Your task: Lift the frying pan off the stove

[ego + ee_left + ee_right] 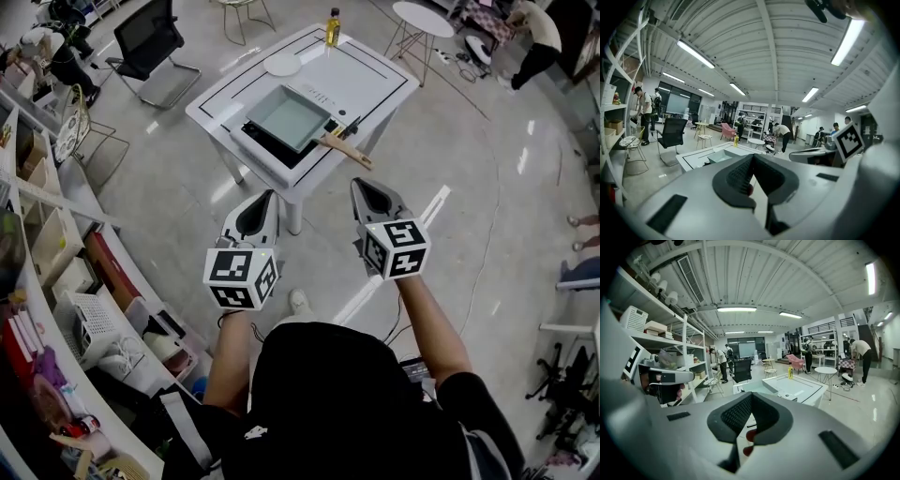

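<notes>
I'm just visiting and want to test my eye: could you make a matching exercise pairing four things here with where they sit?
Things: 1 frying pan; 2 plate; 3 bottle; 4 office chair.
Places: A at the far corner of the table; B on the floor, off the table; C on the stove; D on the table, just beyond the stove.
Pairs: 1-C, 2-D, 3-A, 4-B.
</notes>
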{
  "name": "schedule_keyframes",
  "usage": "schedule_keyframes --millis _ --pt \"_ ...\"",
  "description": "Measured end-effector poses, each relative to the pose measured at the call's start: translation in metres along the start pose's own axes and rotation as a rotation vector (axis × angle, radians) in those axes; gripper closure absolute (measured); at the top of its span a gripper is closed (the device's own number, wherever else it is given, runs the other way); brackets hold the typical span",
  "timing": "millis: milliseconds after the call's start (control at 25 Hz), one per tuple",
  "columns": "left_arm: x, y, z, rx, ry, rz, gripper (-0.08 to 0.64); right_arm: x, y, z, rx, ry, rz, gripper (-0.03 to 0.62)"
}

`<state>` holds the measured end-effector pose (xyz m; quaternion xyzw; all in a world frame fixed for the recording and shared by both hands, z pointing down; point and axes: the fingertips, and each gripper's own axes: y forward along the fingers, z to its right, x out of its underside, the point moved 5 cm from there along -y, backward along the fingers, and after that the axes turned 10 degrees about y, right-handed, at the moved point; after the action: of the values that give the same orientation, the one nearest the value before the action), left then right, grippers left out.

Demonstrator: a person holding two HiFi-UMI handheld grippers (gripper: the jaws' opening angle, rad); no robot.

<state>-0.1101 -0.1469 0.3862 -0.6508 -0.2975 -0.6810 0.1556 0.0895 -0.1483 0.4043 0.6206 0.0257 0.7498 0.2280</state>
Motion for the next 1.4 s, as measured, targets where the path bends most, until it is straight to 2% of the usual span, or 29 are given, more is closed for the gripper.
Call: schedule_keyframes --millis 440,880,1160,1400 --pt "0.013 0.028 -0.041 0.038 -0.017 -0.030 0.549 -0.004 0.049 -0.007 0.022 -0.011 -0.026 0.591" --pt "0.021 0.051 -0.038 0.078 -0.022 -0.051 0.549 -0.001 0.062 0.008 0.022 -0.056 -0.057 0.591" --pt "0.018 0.078 -0.038 0.073 -0.017 -0.054 0.549 -0.006 0.079 0.024 -0.010 -0.076 -0.084 0.591" --pt "0.015 0.109 -0.039 0.056 -0.022 -0.069 0.549 -0.011 0.104 0.050 -0.032 -0.129 -0.154 0.591"
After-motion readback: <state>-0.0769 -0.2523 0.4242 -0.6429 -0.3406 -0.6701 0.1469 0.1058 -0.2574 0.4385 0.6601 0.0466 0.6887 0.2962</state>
